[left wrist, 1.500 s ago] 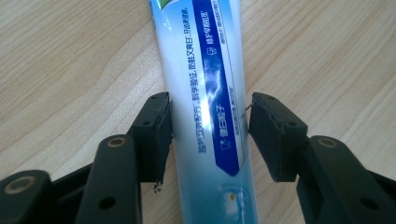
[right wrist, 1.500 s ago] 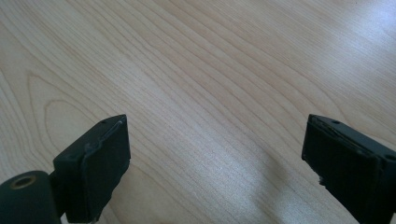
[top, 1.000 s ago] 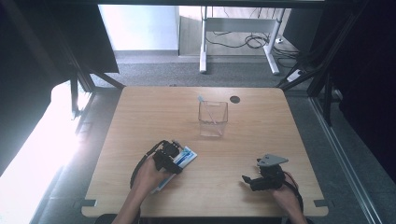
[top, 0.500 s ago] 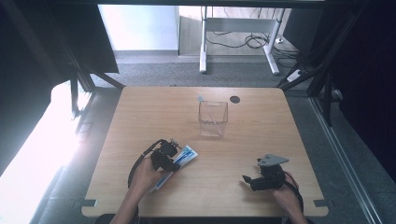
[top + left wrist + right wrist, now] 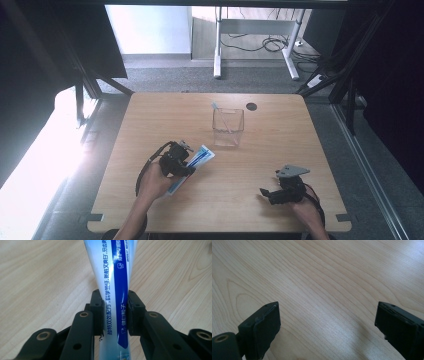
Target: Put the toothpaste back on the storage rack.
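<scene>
The toothpaste tube (image 5: 112, 290) is white and blue with printed writing down its length, and it's pinched between the two black jaws of the left gripper (image 5: 115, 312). The pads are pressing into both sides of it, squeezing it in a bit at that spot. Those jaws have just been closing, with the tube between them. From the high view the tube (image 5: 200, 159) sticks out of the left gripper (image 5: 182, 162) toward the middle of the table (image 5: 150, 120), pointing roughly at the clear box, and its back end pokes out under the hand (image 5: 155, 180). Can't tell from these shots whether the tube is touching the wood or a bit above it.

The clear box (image 5: 228, 127) sits near the table's middle, well apart from the tube, with a thin stick-like thing (image 5: 221, 115) leaning inside it, too small to make out.

The right gripper (image 5: 270, 194) rests at the near right of the table, jaws spread wide, just bare wood between them (image 5: 327, 322).
</scene>
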